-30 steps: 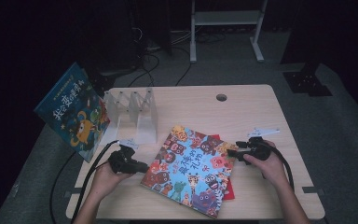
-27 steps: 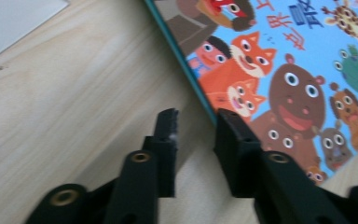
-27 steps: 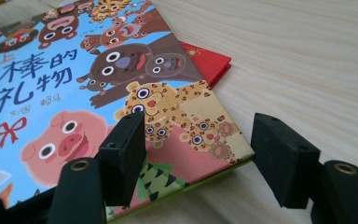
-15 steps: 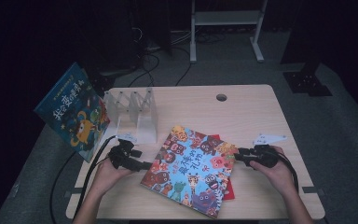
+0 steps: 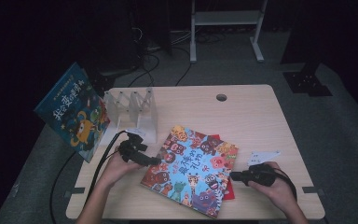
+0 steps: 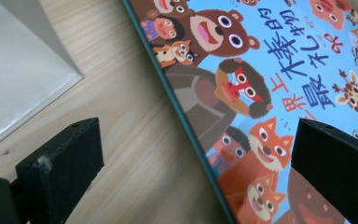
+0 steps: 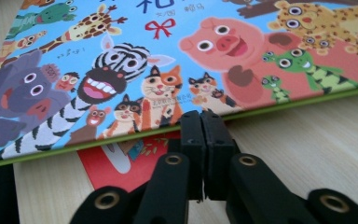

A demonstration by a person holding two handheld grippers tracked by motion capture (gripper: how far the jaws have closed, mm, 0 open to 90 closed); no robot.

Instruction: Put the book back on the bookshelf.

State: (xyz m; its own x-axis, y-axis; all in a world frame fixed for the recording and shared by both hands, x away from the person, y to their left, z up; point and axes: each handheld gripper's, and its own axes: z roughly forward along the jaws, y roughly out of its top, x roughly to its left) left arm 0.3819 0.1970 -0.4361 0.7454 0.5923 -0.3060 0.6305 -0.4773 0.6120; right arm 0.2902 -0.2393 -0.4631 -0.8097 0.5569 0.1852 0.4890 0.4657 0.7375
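Observation:
A picture book (image 5: 191, 170) with cartoon animals on a blue cover lies flat in the middle of the table, on top of a red book (image 5: 228, 192). My left gripper (image 5: 153, 161) sits at its left edge. In the left gripper view that gripper (image 6: 196, 177) has just been opening and stands open, its jaws astride the picture book's (image 6: 261, 93) edge without touching it. My right gripper (image 5: 235, 176) lies at the right edge. In the right gripper view this gripper (image 7: 200, 123) has just closed with nothing between its jaws, its tips at the picture book's (image 7: 168, 60) green edge above the red book (image 7: 116, 161).
A white slotted rack (image 5: 133, 109) stands at the table's back left, and a blue book (image 5: 74, 112) leans beside it past the left edge. A white paper scrap (image 5: 263, 156) lies near my right hand. The wooden table (image 5: 242, 116) has a cable hole (image 5: 221, 97).
My right gripper has drawn off the book's right edge toward the near side and shut. My left gripper's jaws have opened at the book's left edge. The book lies as before.

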